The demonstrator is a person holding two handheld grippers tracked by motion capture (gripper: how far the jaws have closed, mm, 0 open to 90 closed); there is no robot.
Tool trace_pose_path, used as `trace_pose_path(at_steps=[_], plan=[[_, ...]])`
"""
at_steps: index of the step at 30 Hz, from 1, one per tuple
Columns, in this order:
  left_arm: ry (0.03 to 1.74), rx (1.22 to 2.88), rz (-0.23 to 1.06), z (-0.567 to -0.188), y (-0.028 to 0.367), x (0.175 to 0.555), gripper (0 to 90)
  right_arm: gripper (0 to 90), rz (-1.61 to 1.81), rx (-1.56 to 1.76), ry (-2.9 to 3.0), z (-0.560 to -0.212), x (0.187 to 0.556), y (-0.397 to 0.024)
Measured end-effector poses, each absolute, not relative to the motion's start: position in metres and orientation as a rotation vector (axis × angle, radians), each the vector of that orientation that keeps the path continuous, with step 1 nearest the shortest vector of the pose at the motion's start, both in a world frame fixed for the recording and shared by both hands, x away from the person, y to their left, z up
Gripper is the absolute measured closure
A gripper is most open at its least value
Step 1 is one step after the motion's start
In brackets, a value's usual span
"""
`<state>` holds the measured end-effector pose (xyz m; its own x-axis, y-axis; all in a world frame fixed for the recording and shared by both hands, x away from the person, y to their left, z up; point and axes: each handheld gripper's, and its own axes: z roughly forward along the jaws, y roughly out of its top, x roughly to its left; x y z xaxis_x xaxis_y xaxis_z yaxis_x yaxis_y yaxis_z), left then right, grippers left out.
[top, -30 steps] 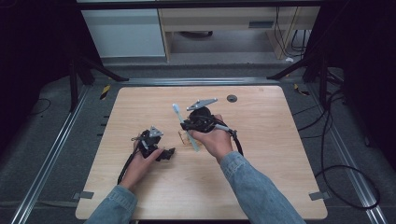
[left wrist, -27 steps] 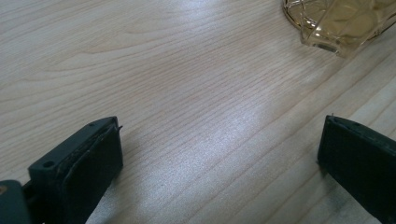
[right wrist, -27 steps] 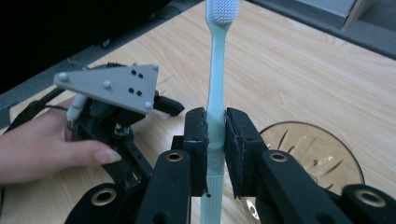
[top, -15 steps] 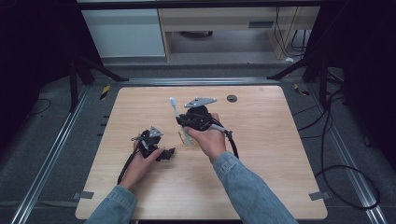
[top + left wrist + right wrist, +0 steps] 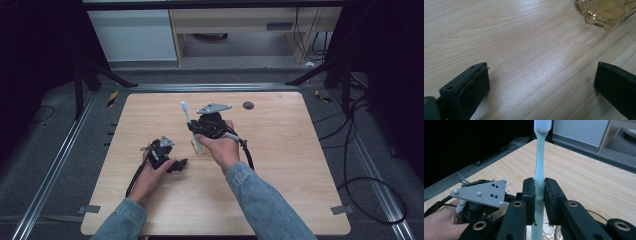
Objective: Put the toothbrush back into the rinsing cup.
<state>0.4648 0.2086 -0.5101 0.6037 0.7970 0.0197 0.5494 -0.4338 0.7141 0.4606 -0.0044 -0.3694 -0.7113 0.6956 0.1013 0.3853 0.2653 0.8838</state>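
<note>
Over a wooden table (image 5: 280,165), the right gripper (image 5: 539,187) pinches a pale toothbrush (image 5: 539,162) by its handle, bristles pointing away from the jaws. The left gripper (image 5: 541,82), low over the wood, stands spread wide and empty, an amber glass (image 5: 606,12) ahead of its right jaw.

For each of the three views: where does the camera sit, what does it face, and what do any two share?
High view: above the table, looking down; both forearms, both tongs.
Left gripper view: on left tongs, open, facing bare wood and a glass.
Right gripper view: on right tongs, clamping an upright toothbrush.
Shared: toothbrush in the high and right gripper views.
</note>
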Motion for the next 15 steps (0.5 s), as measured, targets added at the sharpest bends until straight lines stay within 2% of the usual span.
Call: trace_pose_path(at_steps=[15], plan=[[1.058, 2.151, 0.47, -0.5101, 0.2086, 0.4647, 0.0, 79.2, 1.517, 0.955, 2.123, -0.3617, 0.454, 0.0003]])
